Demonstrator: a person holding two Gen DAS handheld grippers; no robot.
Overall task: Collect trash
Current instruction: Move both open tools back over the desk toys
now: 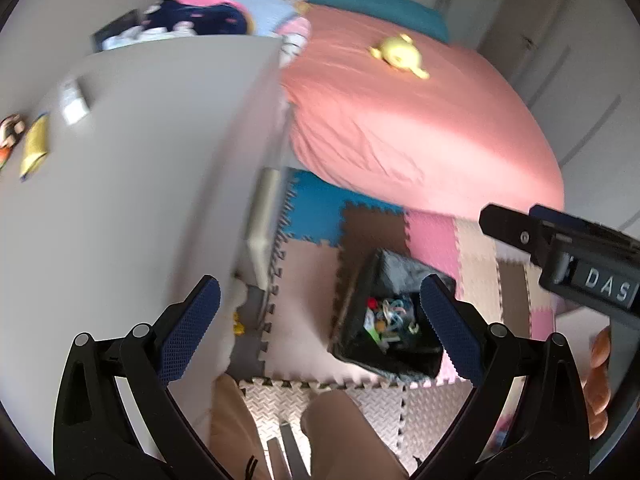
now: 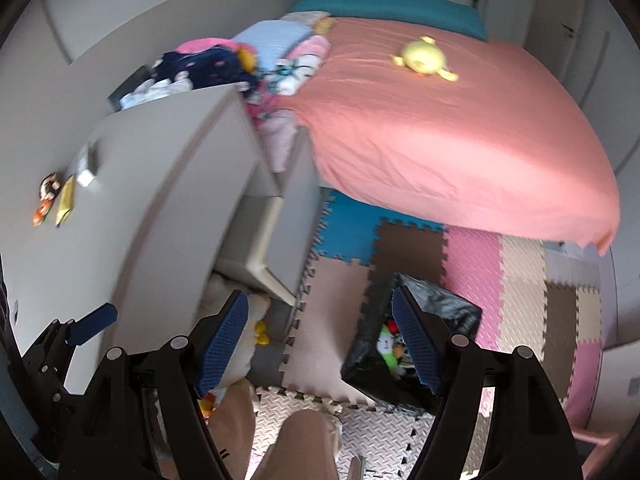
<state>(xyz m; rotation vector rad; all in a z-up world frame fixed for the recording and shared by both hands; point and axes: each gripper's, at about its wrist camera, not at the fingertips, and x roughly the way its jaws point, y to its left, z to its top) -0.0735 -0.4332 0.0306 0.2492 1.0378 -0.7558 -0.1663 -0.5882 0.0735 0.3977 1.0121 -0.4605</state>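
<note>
A black-lined trash bin (image 1: 400, 272) stands on the foam floor mat, with colourful scraps (image 1: 390, 316) inside it. My left gripper (image 1: 320, 320) hovers above the floor beside the bin, open and with nothing between its blue pads. My right gripper (image 2: 320, 340) is also open and holds nothing; the bin (image 2: 452, 304) lies under its right finger. On the white desk (image 1: 140, 160) to the left lie a yellow packet (image 1: 34, 148), a small white box (image 1: 74, 100) and an orange-black item (image 1: 10, 132). All three also show in the right wrist view: the packet (image 2: 66, 200), the box (image 2: 86, 168) and the orange-black item (image 2: 46, 196).
A bed with a pink sheet (image 2: 440, 128) and a yellow plush toy (image 2: 420, 58) fills the far right. Clothes (image 2: 208, 64) are piled behind the desk. An open desk drawer (image 2: 264, 240) juts over the mat. The person's legs in beige trousers (image 1: 340, 432) stand at the bottom.
</note>
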